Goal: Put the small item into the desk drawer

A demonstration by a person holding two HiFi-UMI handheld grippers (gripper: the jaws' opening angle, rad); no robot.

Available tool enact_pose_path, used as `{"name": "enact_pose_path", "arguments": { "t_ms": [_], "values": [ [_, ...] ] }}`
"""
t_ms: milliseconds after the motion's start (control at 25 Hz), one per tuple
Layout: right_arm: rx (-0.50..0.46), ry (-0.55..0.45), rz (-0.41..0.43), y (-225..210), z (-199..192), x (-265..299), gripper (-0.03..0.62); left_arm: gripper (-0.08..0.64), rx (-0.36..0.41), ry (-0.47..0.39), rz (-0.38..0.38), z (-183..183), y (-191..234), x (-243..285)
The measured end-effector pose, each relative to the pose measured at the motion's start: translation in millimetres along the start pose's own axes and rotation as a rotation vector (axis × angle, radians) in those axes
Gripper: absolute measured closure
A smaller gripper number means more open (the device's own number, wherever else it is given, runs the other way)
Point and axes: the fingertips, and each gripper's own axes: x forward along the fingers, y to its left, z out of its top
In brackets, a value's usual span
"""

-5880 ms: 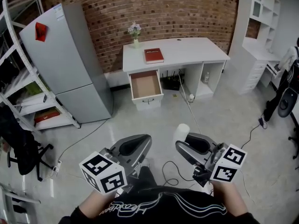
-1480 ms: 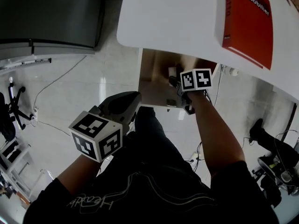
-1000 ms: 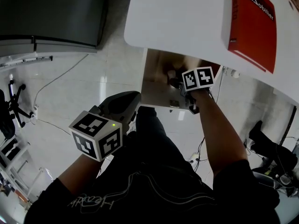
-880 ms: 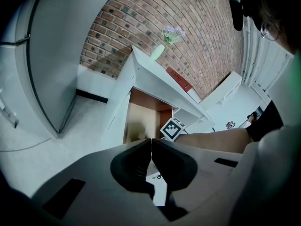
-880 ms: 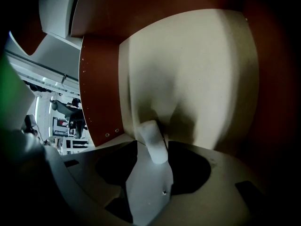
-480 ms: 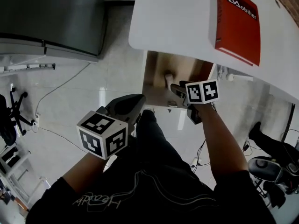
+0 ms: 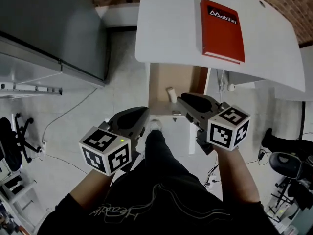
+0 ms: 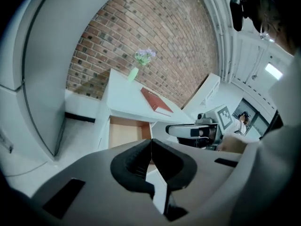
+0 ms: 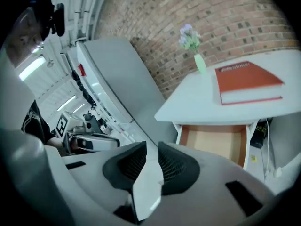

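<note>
The white desk point(image 7: 166, 23) has its wooden drawer point(image 7: 168, 77) pulled open. A small white item point(image 7: 171, 93) lies inside near the drawer's front, apart from both grippers. My right gripper point(image 7: 182, 101) hovers just over the drawer's front right edge. Its jaws are closing to a narrow gap with nothing between them, as the right gripper view shows point(image 9: 151, 147). My left gripper point(image 7: 143, 113) hangs lower left of the drawer, shut and empty point(image 8: 150, 144). The item is hidden in both gripper views.
A red book point(image 7: 222, 29) lies on the desk top. A vase of flowers point(image 9: 193, 44) stands at the desk's back. A grey fridge point(image 7: 54, 28) stands to the left. The person's shoe point(image 7: 155, 126) is just before the drawer. Cables and a chair point(image 7: 10, 141) lie on the floor.
My right gripper has drawn back out of the drawer toward the person, leaving the white item lying inside, and its jaws have narrowed. The left gripper stays put.
</note>
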Motion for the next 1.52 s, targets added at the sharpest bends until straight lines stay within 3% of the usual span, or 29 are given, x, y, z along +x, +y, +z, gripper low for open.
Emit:
{"name": "enact_pose_path", "arguments": {
  "t_ms": [200,400,560,720,1160,1520],
  "values": [
    [-0.170,-0.139,0.045,86,36,-66,0.523,0.538,0.081,-0.094,-0.099,29,-56,-52],
    [-0.189,-0.246,0.127,170,43,-124,0.534,0.538,0.129,-0.154,-0.175,43,-114,-113],
    [-0.222,-0.312,0.138,216,38,-153,0.534,0.538,0.185,-0.226,-0.247,58,-159,-160],
    [-0.260,-0.371,0.155,254,28,-173,0.535,0.537,0.242,-0.242,-0.304,53,-194,-196],
    [-0.303,-0.503,0.109,301,17,-235,0.537,0.538,0.383,-0.250,-0.331,33,-245,-244],
    [-0.302,-0.517,0.136,309,9,-239,0.537,0.538,0.413,-0.248,-0.334,22,-258,-249]
  ]
}}
